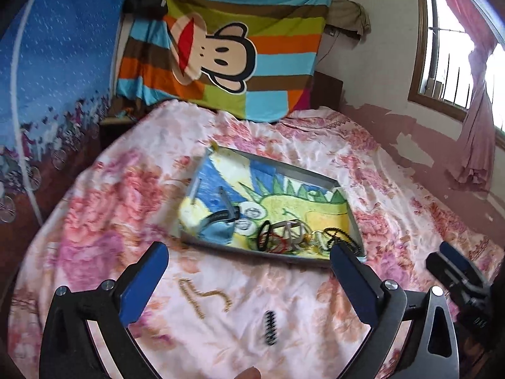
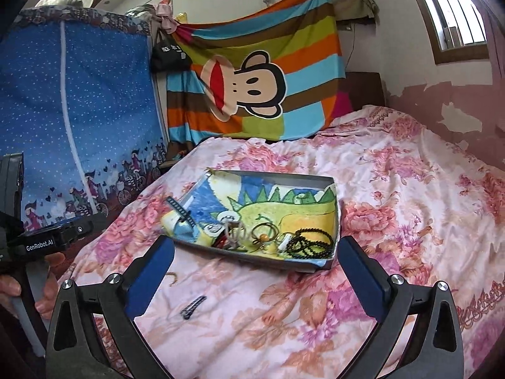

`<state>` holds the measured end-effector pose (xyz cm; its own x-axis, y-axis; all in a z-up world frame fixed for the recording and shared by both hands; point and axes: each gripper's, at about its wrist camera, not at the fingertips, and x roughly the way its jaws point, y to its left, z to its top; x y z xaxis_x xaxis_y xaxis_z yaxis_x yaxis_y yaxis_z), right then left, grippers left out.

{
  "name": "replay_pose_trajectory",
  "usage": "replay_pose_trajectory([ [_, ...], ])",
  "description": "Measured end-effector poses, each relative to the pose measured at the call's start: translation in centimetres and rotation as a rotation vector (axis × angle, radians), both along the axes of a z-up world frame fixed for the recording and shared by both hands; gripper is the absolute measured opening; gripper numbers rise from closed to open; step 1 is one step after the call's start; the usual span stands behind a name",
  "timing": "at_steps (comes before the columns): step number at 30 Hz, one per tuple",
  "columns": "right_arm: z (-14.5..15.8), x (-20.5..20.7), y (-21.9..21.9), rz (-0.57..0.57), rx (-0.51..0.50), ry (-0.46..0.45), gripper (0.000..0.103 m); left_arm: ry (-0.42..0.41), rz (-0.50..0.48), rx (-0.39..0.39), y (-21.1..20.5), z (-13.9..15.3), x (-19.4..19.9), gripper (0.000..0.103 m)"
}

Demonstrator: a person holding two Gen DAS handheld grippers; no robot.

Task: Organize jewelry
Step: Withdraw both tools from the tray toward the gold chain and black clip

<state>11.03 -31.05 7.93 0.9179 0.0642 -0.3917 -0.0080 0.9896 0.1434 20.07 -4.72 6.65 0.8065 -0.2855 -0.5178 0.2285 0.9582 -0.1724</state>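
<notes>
A shallow grey box (image 1: 277,162) lined with a dinosaur cloth lies on the bed; it also shows in the right wrist view (image 2: 284,177). It holds bangles (image 1: 284,235), a black bead string (image 2: 311,241) and a dark strap (image 2: 181,211). A gold chain (image 1: 205,297) and a black hair clip (image 1: 270,327) lie on the bedspread in front of the box. The clip also shows in the right wrist view (image 2: 192,307). My left gripper (image 1: 249,271) is open and empty above chain and clip. My right gripper (image 2: 255,268) is open and empty, just before the box.
The floral bedspread (image 2: 394,189) covers the bed. A blue fabric wardrobe (image 2: 79,110) stands at the left. A striped monkey blanket (image 1: 227,53) hangs at the head. A window with a pink curtain (image 1: 473,110) is at the right.
</notes>
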Motion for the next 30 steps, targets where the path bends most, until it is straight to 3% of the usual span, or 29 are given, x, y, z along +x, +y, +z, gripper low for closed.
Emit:
replay_pose_trajectory([
  [13,-0.7,-3.3,4.5,0.074,-0.042,0.031,0.102,-0.005,0.099,0.053,6.4,-0.7,-5.6,0.103],
  [30,-5.6,-2.2,6.9,0.123,-0.081,0.191,0.102,0.112,0.1,0.157,7.2,-5.1,-6.4,0.103],
])
